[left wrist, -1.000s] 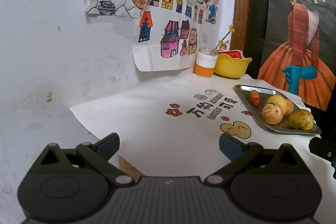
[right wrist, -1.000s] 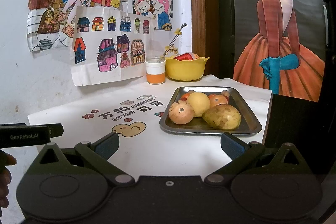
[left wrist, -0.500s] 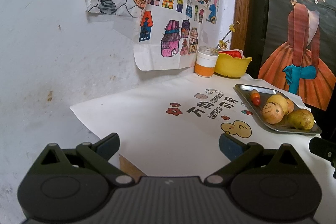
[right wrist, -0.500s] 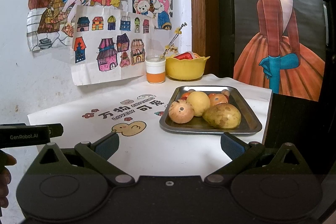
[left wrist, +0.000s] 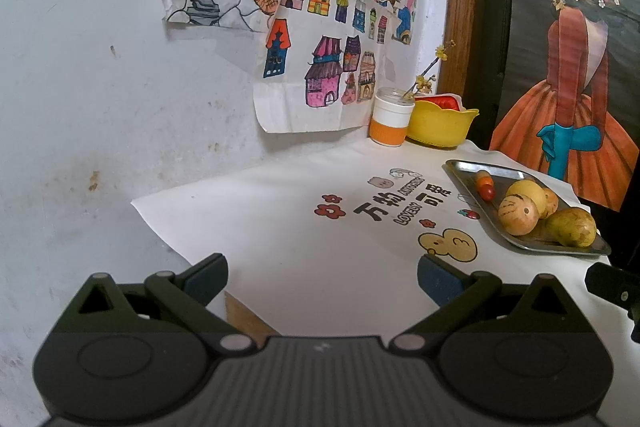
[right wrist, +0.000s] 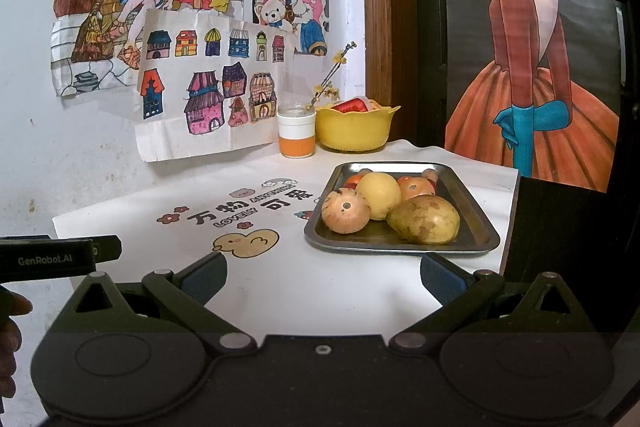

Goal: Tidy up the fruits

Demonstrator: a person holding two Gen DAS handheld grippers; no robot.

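A steel tray (right wrist: 472,227) on the white printed tablecloth holds several fruits: a brownish pear (right wrist: 424,219), a tan apple (right wrist: 346,211), a yellow round fruit (right wrist: 378,189) and small orange and red ones behind. The tray also shows in the left wrist view (left wrist: 460,167) at the right. A yellow bowl (right wrist: 354,131) with red and yellow items stands at the back. My right gripper (right wrist: 322,273) is open and empty, just in front of the tray. My left gripper (left wrist: 322,275) is open and empty, over the cloth left of the tray.
A white and orange cup (right wrist: 296,131) with a flower twig stands left of the yellow bowl. Drawings hang on the white wall (left wrist: 80,107) behind. The table's right edge (right wrist: 510,211) lies just past the tray, beside a dark panel.
Both views shift only slightly; the tray and fruits sit as before. Both grippers stay open.
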